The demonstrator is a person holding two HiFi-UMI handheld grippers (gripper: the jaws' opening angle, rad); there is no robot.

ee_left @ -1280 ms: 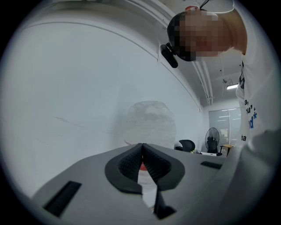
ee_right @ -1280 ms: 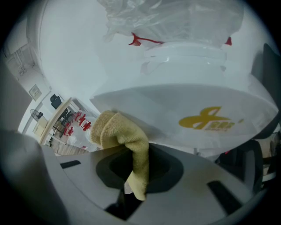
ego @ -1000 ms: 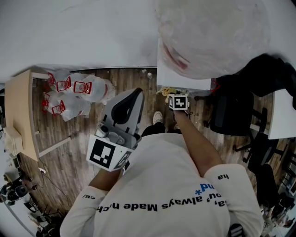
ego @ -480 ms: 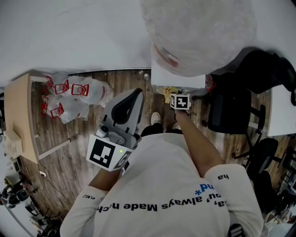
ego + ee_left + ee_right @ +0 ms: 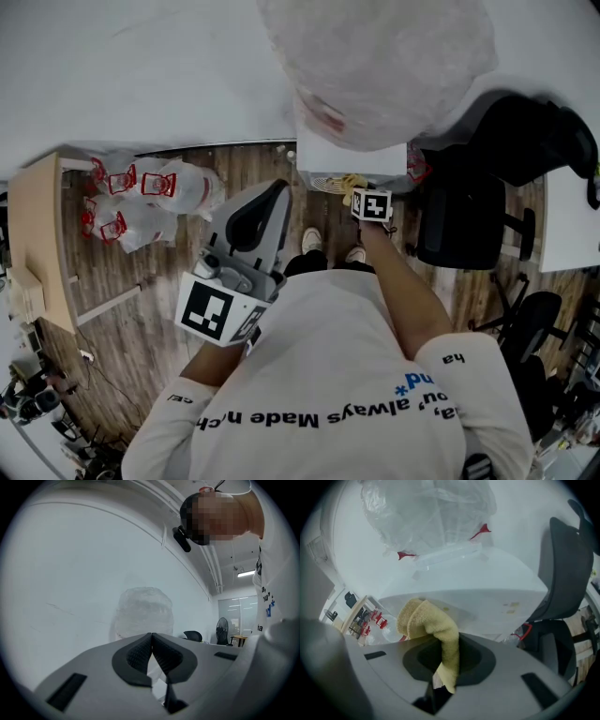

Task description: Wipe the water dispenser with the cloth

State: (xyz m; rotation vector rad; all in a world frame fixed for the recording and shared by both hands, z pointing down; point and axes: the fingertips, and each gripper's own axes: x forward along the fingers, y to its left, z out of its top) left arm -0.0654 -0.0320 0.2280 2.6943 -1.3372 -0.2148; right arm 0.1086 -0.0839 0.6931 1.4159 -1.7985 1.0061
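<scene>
Wood floor (image 5: 141,281), white wall: cloth (image 5: 427,620) presented to water dispenser (image 5: 487,590) at 12 o'clock.
Left hand-held gripper (image 5: 152,639), at 7 o'clock of the dispenser in the head view, is pressed together on nothing and appears idle. Right hand-held gripper (image 5: 446,660) pinches the cloth by its lower strip, close to the white dispenser body below the plastic-wrapped bottle (image 5: 426,513). Cloth long axis runs along the jaws, with the free folded end pointing toward 11 o'clock at the dispenser. Risk: only a narrow strip is clamped, so wiping drag may pull the cloth out; the bunched fold may roll over, putting hard jaw tips on the casing.
</scene>
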